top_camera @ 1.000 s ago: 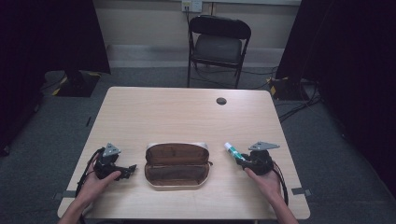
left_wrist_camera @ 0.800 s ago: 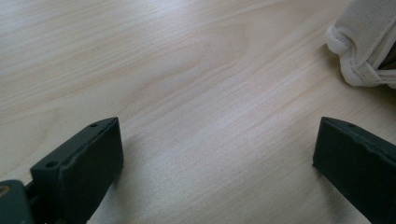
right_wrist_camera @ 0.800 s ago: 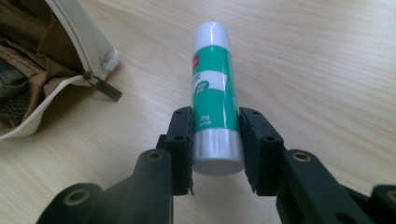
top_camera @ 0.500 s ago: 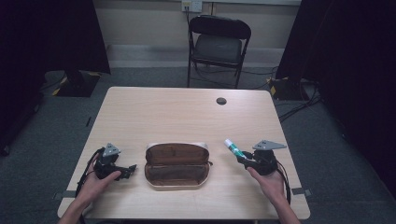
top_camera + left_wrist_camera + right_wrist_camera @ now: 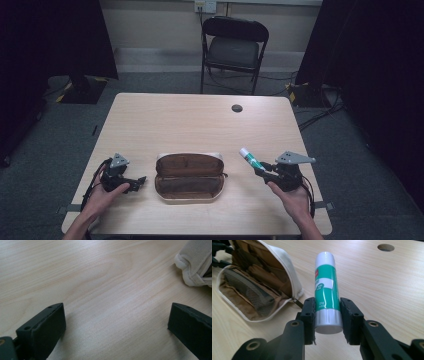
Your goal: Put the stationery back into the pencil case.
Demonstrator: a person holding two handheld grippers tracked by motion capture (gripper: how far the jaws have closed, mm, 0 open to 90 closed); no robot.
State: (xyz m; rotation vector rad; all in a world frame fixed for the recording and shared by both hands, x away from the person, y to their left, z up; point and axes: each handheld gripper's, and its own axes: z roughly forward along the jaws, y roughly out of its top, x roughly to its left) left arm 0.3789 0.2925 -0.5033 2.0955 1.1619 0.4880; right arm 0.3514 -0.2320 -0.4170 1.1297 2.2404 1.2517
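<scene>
A green and white glue stick point(image 5: 326, 287) is clamped near its base between the two pads of my right gripper point(image 5: 327, 315), raised off the table. From above, the glue stick point(image 5: 251, 158) points up and to the left out of the right gripper point(image 5: 264, 168). An open brown pencil case point(image 5: 188, 175) with a cream rim lies at the table's front middle; in the right gripper view the case point(image 5: 259, 282) is at the left, its inside showing. My left gripper point(image 5: 139, 182) rests on the table left of the case, jaws wide apart over bare wood point(image 5: 115, 315).
The table point(image 5: 200, 125) is light wood with a round cable hole point(image 5: 237, 108) toward its far right. A black folding chair point(image 5: 234, 50) stands behind the table. A corner of the case's cream rim point(image 5: 193, 267) lies just beyond the left gripper.
The right gripper has risen with the glue stick, moving slightly away from the case. The left hand has stayed put.
</scene>
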